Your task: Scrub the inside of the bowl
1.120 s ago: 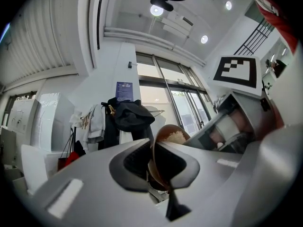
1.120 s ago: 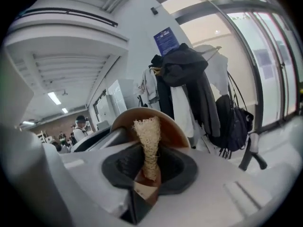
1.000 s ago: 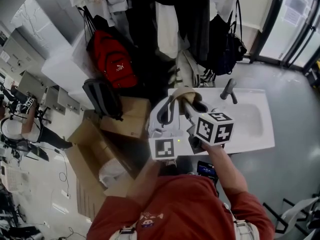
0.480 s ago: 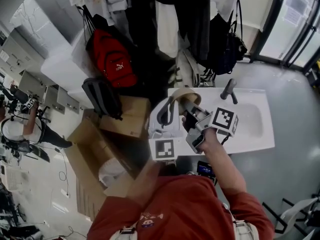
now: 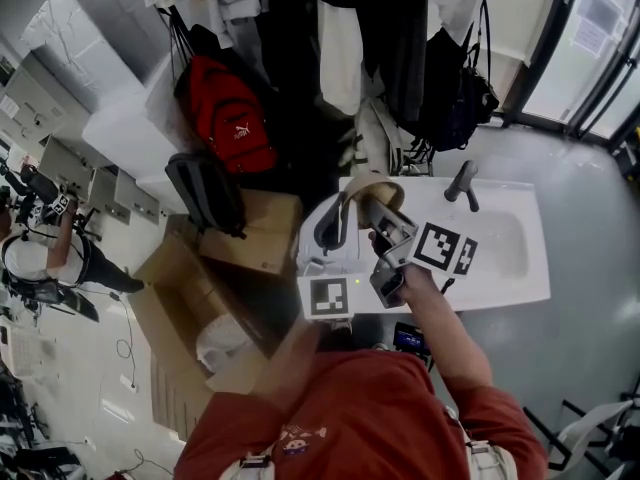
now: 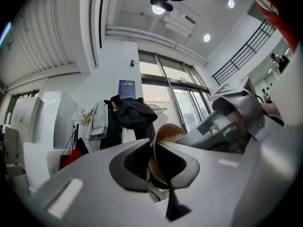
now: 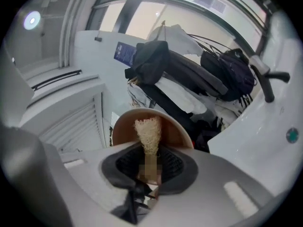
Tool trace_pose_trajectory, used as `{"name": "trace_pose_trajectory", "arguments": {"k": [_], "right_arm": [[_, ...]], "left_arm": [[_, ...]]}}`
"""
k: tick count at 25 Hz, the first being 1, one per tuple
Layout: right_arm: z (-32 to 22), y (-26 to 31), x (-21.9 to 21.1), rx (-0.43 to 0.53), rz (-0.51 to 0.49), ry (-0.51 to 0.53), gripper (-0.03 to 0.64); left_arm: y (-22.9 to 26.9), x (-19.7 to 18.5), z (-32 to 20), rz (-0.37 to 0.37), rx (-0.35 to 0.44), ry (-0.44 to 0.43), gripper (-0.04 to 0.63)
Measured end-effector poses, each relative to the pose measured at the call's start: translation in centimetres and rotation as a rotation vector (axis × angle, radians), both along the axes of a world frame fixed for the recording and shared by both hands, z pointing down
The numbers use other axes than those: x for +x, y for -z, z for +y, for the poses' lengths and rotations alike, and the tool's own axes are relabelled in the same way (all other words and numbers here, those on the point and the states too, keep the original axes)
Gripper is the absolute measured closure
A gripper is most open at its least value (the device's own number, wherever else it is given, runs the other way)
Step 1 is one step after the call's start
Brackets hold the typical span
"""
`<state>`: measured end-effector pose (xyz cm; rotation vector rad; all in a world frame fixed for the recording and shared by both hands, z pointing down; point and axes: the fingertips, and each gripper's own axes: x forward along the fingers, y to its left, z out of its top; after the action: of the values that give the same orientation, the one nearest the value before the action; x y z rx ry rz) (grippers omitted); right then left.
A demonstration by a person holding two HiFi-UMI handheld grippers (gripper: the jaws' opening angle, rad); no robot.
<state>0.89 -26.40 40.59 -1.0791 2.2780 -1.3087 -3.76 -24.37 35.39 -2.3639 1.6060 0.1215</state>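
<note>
While the left gripper [image 6: 154, 161] pinches the rim of the tan round bowl [image 6: 168, 135] in narrow jaws over the ten o'clock corner of the white sink [image 5: 505, 253], the right gripper [image 7: 147, 170] clamps a pale fibrous scrubber [image 7: 147, 132] reaching into it, so scrubbing seems underway, and the next move calls for sweeping round the inner wall.

Rust-red short-sleeved shirt [image 5: 350, 408] with small chest print [image 5: 298, 436], white shoulder straps [image 5: 482, 458], pale grey left gripper [image 5: 335, 218] and right gripper [image 5: 372, 211] each bore a black-and-white marker cube [image 5: 440, 250].

both arms reach forward in red sleeves, claws close together. the left claw [image 6: 154, 151] pinches the bowl [image 6: 169, 132] rim; the right claw [image 7: 149, 161] grips a scrubber [image 7: 147, 130], roughly level.
</note>
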Motion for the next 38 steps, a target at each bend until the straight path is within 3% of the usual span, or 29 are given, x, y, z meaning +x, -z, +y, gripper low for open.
{"name": "trace_pose_trajectory", "arguments": {"k": [10,16,24,28,38], "right_arm": [[0.0,0.2,0.3,0.265,0.471,-0.071,0.541],[0.0,0.3,0.2,0.384,0.665,-0.086,0.541],[0.7,0.8,-0.6,0.621,0.968,-0.108,0.541],[0.9,0.9,-0.9,0.665,1.018,-0.114,0.541],[0.9,1.4,-1.4,0.653,0.944,-0.110,0.541]], "left_arm": [[-0.3,0.0,-0.3,0.001,-0.011,-0.001,0.560],[-0.2,-0.3,-0.4,0.003,-0.025,-0.003,0.560],[-0.6,-0.5,-0.5,0.005,-0.033,-0.007,0.563],[-0.5,-0.5,-0.6,0.034,-0.042,-0.007,0.563],[-1.1,-1.7,-1.4,0.049,-0.074,0.016,0.571]]}}
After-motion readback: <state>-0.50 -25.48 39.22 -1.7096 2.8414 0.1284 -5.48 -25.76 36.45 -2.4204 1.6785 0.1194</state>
